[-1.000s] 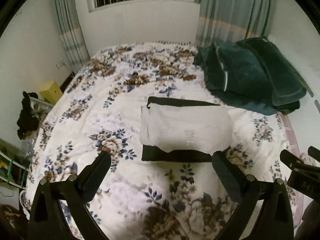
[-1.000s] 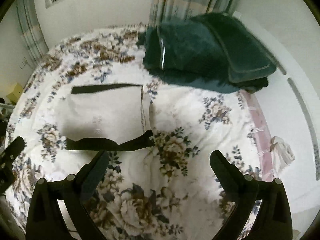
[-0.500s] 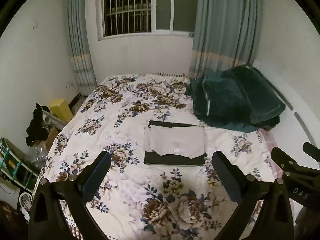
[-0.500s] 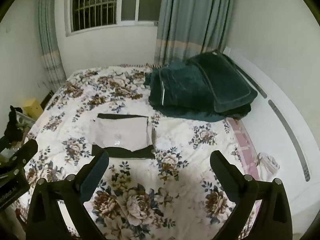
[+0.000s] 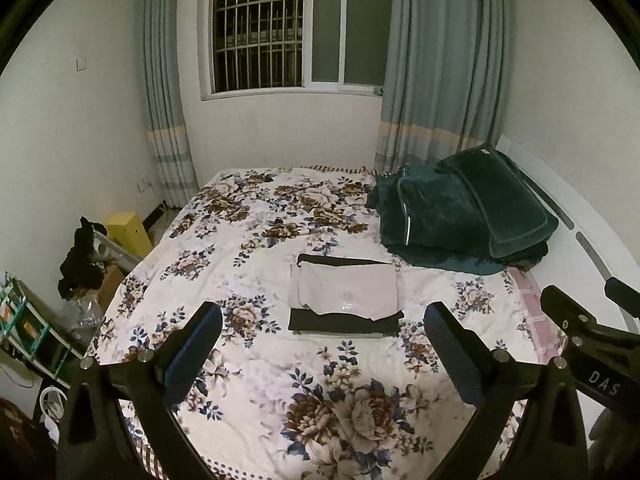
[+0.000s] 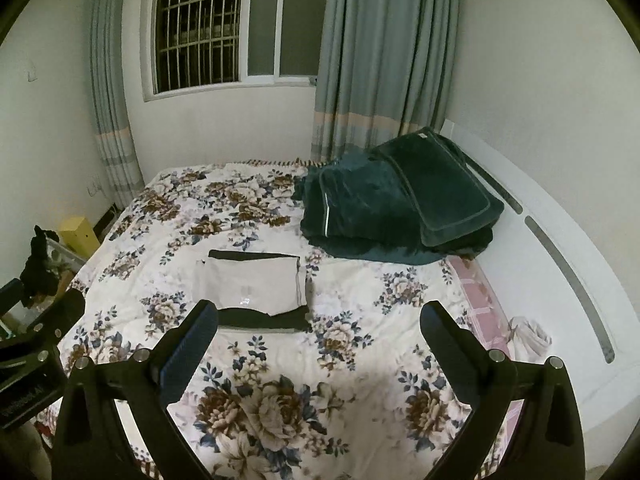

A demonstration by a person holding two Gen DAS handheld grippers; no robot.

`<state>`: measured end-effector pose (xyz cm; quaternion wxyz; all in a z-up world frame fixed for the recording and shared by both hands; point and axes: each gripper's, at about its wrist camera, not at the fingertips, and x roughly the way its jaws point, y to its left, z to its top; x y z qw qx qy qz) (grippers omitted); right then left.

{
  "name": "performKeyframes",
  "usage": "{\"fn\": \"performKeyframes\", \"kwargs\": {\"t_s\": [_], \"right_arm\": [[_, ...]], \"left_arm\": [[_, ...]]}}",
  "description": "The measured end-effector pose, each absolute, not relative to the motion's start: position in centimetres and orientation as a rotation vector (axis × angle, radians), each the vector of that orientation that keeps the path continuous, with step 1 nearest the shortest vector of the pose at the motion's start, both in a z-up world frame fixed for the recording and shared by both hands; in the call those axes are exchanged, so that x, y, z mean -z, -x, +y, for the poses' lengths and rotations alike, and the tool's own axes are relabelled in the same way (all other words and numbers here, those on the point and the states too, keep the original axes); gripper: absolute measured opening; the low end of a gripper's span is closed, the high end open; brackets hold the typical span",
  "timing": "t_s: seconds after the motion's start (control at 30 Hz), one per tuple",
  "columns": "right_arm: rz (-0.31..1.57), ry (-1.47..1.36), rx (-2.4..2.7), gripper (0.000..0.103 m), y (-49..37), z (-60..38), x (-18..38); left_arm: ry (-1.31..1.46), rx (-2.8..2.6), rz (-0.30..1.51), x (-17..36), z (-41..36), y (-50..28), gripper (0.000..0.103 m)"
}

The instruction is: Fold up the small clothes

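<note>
A folded light grey garment (image 5: 347, 290) lies on top of a folded black garment (image 5: 344, 322) in the middle of the floral bed (image 5: 248, 264). The same stack shows in the right wrist view, grey piece (image 6: 252, 286) over black piece (image 6: 264, 320). My left gripper (image 5: 322, 340) is open and empty, well back from the stack. My right gripper (image 6: 318, 338) is open and empty, also held back above the near part of the bed. The right gripper's body (image 5: 588, 344) shows at the right edge of the left wrist view.
A pile of dark green bedding (image 5: 460, 216) lies at the bed's far right, against a white headboard (image 6: 560, 248). A yellow box (image 5: 128, 232) and cluttered shelves (image 5: 24, 320) stand left of the bed. A barred window (image 5: 296, 28) and curtains are behind.
Both grippers have pulled back and up from the bed, so the folded stack looks smaller and farther. The window and walls have come into view. The stack has not moved.
</note>
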<state>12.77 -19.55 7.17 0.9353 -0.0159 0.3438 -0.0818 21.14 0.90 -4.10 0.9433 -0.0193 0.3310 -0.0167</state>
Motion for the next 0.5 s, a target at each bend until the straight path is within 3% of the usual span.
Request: {"fn": "performKeyframes", "kwargs": {"t_s": [0.5], "right_arm": [[0.707,0.034,0.135,0.103,-12.7,-19.4,-7.2]], "left_arm": [[0.043,0.019,0.679,3.8,1.0,-20.1,0.103]]}}
